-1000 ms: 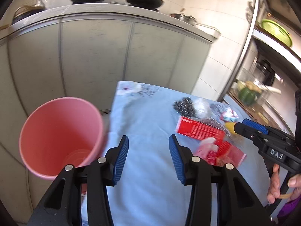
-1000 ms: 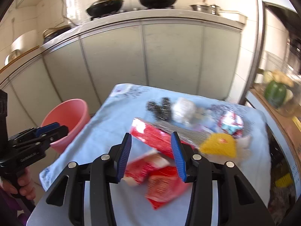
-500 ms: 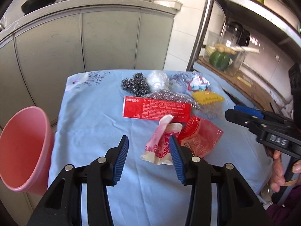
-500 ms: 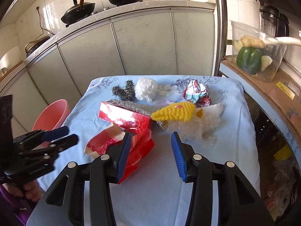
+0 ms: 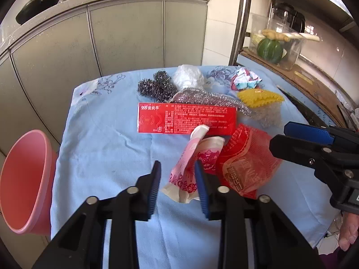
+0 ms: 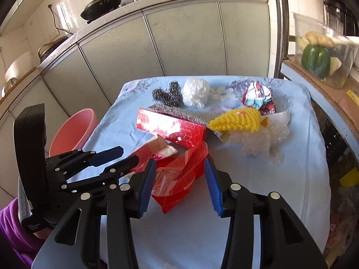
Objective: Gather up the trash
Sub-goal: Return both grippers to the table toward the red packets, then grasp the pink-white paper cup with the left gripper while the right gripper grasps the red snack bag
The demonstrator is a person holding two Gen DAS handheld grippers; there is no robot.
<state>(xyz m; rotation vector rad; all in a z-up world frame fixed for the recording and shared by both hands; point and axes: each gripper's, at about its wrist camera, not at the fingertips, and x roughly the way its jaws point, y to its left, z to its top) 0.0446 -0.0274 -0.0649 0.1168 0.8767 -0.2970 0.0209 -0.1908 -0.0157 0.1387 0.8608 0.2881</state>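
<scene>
On the blue-clothed table (image 5: 101, 145) lies a heap of trash. My left gripper (image 5: 178, 188) hangs low over a pink-and-white wrapper (image 5: 190, 163) that lies between its closing jaws. The right pad touches the wrapper and the left pad stands clear. My right gripper (image 6: 179, 186) is open around a crumpled red plastic bag (image 6: 179, 174). It also shows from the side as the right gripper (image 5: 279, 136) beside the red bag (image 5: 246, 161). The left gripper (image 6: 129, 154) sits left of the wrapper (image 6: 157, 150). A pink bin (image 5: 24, 179) stands off the table's left edge.
Behind the wrapper lie a red box (image 5: 186, 118), steel wool (image 5: 157, 85), a white plastic ball (image 5: 188, 76), crumpled coloured paper (image 5: 244, 80), a yellow knitted piece (image 5: 258, 97) and bubble wrap (image 5: 267, 114). Grey cabinets (image 5: 125, 38) stand behind. A shelf with a clear container (image 6: 323, 51) is at the right.
My left gripper swung right from over the pink bin to the pink-and-white wrapper, came lower, and its jaws narrowed. My right gripper drifted down over the red bag.
</scene>
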